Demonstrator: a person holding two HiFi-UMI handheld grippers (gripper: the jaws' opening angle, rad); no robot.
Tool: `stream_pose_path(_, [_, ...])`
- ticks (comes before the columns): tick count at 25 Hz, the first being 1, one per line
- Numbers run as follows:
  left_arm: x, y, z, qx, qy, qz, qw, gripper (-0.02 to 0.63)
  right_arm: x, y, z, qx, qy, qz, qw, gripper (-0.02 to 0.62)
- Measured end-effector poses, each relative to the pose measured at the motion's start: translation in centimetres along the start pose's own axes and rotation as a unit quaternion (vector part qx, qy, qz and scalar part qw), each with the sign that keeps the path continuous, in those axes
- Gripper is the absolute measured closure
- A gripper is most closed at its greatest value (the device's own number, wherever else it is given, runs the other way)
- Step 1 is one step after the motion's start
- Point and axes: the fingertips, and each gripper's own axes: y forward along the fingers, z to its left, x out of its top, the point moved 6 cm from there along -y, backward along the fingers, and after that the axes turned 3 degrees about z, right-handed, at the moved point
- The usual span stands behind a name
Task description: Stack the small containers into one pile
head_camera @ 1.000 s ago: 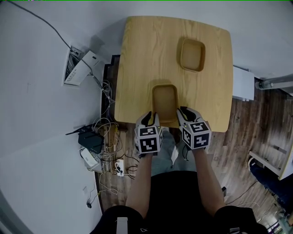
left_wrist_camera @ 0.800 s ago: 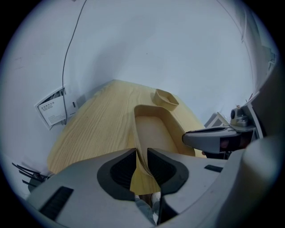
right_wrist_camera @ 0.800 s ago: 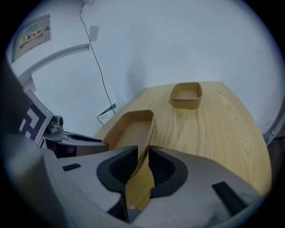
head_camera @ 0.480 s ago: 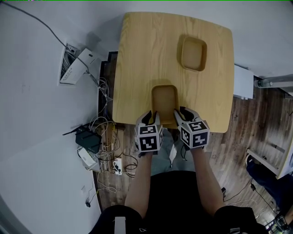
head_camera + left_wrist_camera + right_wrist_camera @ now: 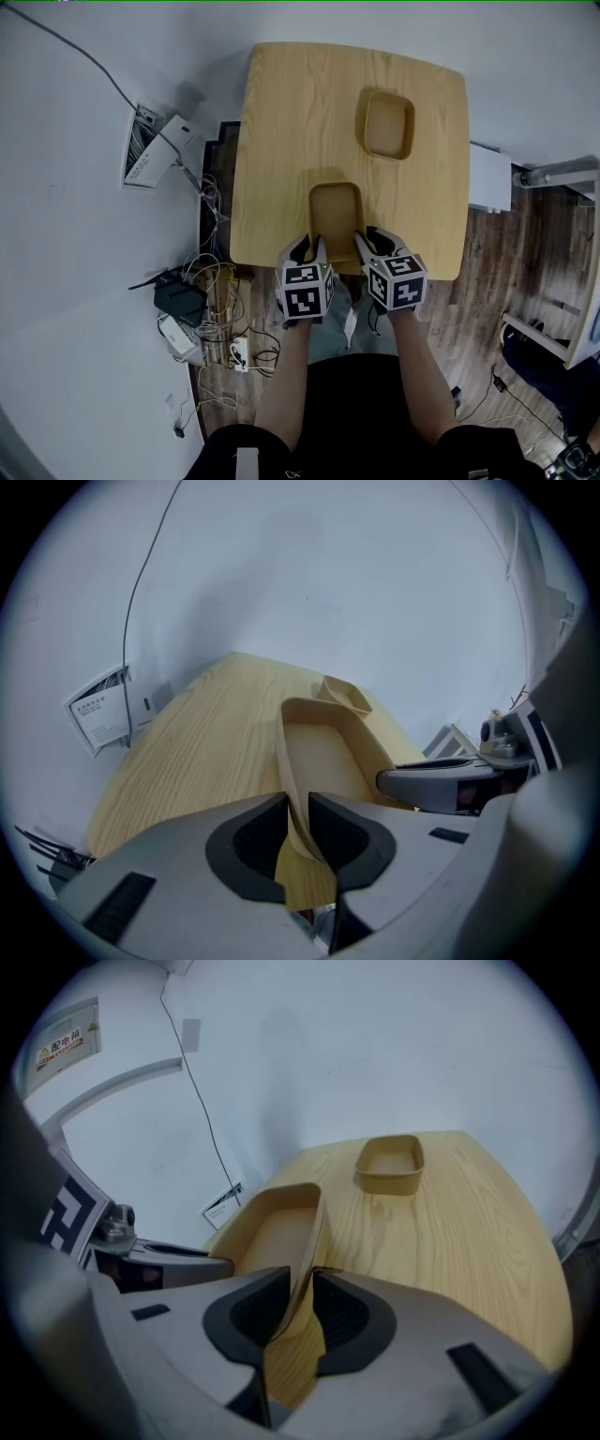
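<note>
Two tan, shallow containers with rounded corners sit open side up on the table (image 5: 281,141), well apart and not stacked. The near container (image 5: 336,214) is oblong, its short end at the middle of the table's near edge and its length running away from it. The far container (image 5: 388,125) looks squarer and lies toward the far right corner.

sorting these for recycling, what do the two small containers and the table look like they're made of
The near container and far container look like moulded paper pulp or thin kraft board, matte tan: thin walls, rounded corners, no gloss. Tinted plastic can't be ruled out. The table looks like light wood or wood-look laminate, smooth satin: long grain lines run along its top.
</note>
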Motion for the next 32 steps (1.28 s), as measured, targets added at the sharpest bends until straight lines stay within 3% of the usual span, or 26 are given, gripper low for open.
stream_pose_path(12, [5.2, -1.3, -3.2, -0.022, 0.042, -0.055, 0.9974, 0.538, 3.7, -3.4, -1.5, -0.029, -0.005, -0.055, 0.998, 0.512])
stream_pose_path(32, [12.0, -3.2, -8.2, -0.069, 0.125, -0.114, 0.9832, 0.537, 8.5, -8.8, -3.6, -0.084, 0.003, -0.136, 0.987, 0.512])
